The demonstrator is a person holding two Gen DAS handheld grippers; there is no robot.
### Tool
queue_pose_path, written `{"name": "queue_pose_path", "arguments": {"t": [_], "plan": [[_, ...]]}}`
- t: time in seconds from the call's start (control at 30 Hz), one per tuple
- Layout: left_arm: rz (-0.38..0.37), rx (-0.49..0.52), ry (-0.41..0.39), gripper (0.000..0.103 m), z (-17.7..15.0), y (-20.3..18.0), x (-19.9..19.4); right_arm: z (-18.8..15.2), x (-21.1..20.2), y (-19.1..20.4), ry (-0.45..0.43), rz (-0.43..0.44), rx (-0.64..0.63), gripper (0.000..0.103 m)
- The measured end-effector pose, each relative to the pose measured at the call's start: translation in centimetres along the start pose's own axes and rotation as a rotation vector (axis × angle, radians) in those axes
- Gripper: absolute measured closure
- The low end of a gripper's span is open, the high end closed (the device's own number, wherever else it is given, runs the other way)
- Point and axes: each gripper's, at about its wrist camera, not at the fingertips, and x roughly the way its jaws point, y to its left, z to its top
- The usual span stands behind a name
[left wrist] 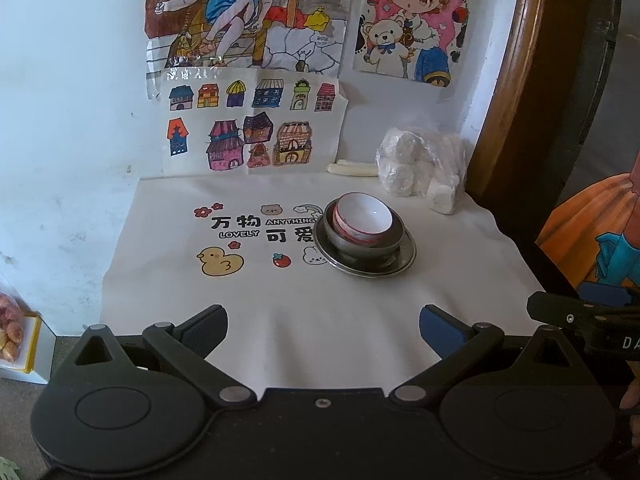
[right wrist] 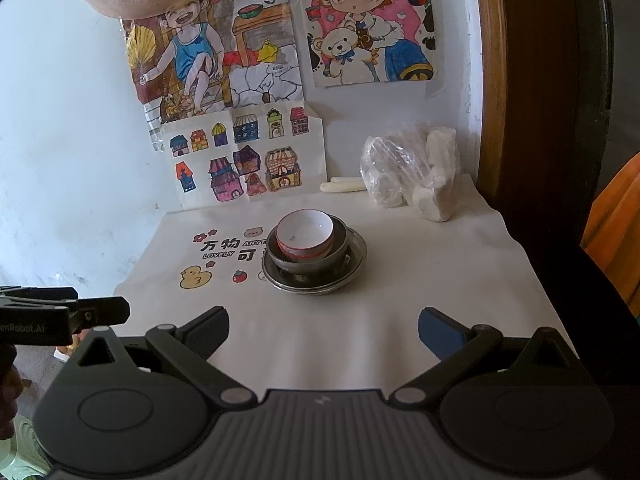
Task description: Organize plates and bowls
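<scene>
Stack seen mid-table on the white printed cloth [right wrist: 400, 300]: small white ceramic bowl with red band [right wrist: 305, 238], tilted inside a grey steel bowl [right wrist: 338, 246], on a shallow round steel plate [right wrist: 358, 258].

Left gripper [left wrist: 323, 330] and right gripper [right wrist: 323, 330] held wide apart, empty, well short of the stack.

Ceramic judged light, brittle, glazed-slick; best pinched at the raised rim. Steel judged stiff, prone to sliding.

White bowl [left wrist: 363, 218] nested in steel bowl [left wrist: 362, 240] on plate [left wrist: 364, 262].

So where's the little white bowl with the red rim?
The white red-rimmed ceramic bowl sits tilted inside the steel bowl on the steel plate, mid-table, right of the duck print.
</scene>
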Motion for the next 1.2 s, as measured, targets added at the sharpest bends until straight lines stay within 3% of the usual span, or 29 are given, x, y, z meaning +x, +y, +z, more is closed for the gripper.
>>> {"name": "queue_pose_path", "arguments": {"t": [1.2], "plan": [[-0.002,0.001,0.004,0.001,0.18,0.22,0.29,0.1,0.44,0.23,0.0,0.001,-0.01,0.0]]}}
